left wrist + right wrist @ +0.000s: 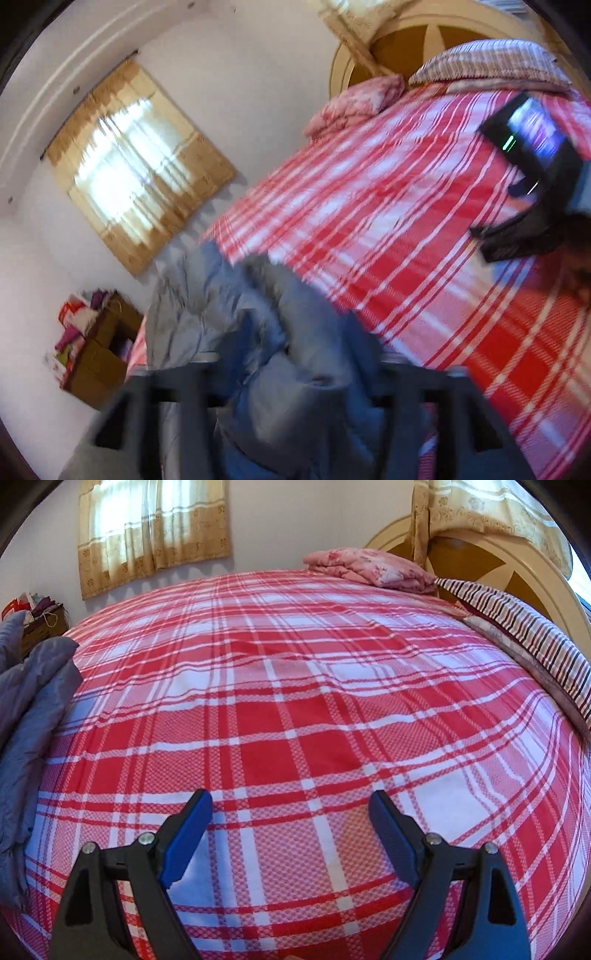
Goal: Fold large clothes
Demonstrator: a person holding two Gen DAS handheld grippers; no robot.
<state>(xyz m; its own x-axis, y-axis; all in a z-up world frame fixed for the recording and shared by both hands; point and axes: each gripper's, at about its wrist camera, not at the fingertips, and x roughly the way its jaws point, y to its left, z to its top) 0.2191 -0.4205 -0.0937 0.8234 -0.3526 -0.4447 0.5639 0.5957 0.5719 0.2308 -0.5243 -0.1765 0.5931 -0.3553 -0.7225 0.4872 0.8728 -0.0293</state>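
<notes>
The right tongs [290,812] stand wide apart, with nothing between the blue pads [186,836], and they hover just above the red and white plaid bedsheet [295,709]. The left tongs [291,402] are blurred at the bottom of their own view. Their jaws stand apart, and the crumpled grey-blue garment [258,332] lies between them, but I cannot tell if the pads touch it.

This garment is heaped at the left edge of the bed, well apart from the right tongs. At the far end, a folded pink floral blanket [373,568] lies beside a striped pillow [524,627], in front of the rounded headboard [480,557]. A beige curtain [151,528] hangs on the wall behind.
</notes>
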